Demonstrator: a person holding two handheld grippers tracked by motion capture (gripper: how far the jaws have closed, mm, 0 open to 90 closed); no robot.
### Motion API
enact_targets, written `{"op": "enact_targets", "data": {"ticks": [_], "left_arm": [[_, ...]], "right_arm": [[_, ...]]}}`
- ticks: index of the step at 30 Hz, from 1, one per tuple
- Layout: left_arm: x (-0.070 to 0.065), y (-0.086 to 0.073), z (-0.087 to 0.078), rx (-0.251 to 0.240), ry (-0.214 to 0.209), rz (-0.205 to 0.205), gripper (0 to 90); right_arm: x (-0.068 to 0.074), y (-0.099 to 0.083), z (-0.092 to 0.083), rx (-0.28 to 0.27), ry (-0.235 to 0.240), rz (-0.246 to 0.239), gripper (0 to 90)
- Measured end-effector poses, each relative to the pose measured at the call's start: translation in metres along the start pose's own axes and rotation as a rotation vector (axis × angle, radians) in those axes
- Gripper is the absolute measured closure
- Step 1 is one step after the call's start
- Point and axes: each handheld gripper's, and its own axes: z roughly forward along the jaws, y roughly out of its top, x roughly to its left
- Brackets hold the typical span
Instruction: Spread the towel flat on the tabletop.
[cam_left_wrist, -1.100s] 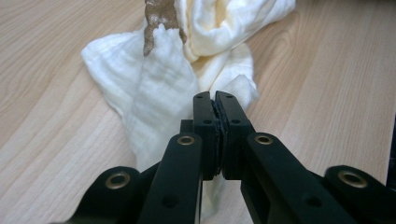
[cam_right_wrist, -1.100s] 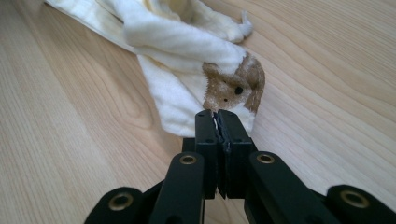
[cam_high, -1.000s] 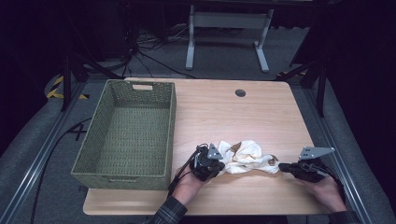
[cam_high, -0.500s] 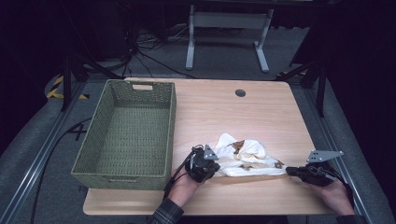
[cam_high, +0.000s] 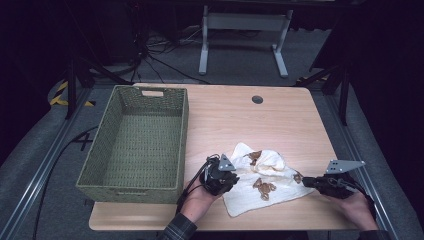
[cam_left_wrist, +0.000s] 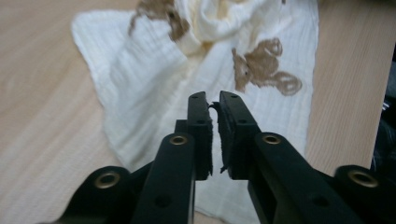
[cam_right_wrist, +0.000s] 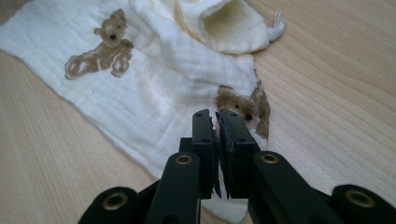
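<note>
**Cream bear-print cloth stretched across the near edge of the table**

The cloth (cam_high: 265, 182) lies on the near part of the wooden table (cam_high: 280, 120), right of the middle, partly spread and partly bunched. Its long axis runs across the table from the person's left to right, tilted a little: the left end reaches nearer the front edge, the right end narrows to a corner that points at the right gripper. A rumpled fold rises along the far side, and brown bear prints show on the flatter near part. In the left gripper view the cloth (cam_left_wrist: 187, 70) runs away from the jaws, with one bear print (cam_left_wrist: 264, 70) right of the fold. In the right gripper view the cloth (cam_right_wrist: 154, 88) stretches up and to the left, with a bear print (cam_right_wrist: 100, 46) on the flat part and another just ahead of the jaws.

The left gripper (cam_high: 231, 175) sits at the cloth's left end, its jaws nearly together over the fabric (cam_left_wrist: 213, 105); whether they pinch cloth I cannot tell. The right gripper (cam_high: 305, 181) meets the right corner, jaws likewise drawn to a thin slit (cam_right_wrist: 215, 116) above the cloth's edge; a grip is not clear there either.

A green woven basket (cam_high: 105, 150) stands to the left of the left gripper, well apart from the cloth.
</note>
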Motion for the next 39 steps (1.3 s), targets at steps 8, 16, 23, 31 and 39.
{"op": "enact_targets", "data": {"ticks": [8,16,23,31,39], "left_arm": [[0.003,-0.009,0.026,0.122,0.003,-0.007,87.5],[0.005,-0.010,0.029,0.144,0.023,-0.003,87.9],[0.013,-0.010,0.028,0.135,0.049,-0.016,87.8],[0.013,-0.011,0.028,0.133,0.056,-0.015,87.2],[0.011,-0.010,0.029,0.140,0.078,0.003,89.2]], "right_arm": [[-0.010,0.010,0.019,0.047,-0.009,-0.026,89.1],[-0.007,0.007,0.024,0.094,-0.008,-0.042,89.4],[0.008,-0.002,0.016,0.104,0.034,-0.043,89.4],[0.022,-0.005,0.013,0.114,0.054,-0.066,87.4],[0.007,0.012,0.010,0.034,0.018,-0.034,81.5]]}}
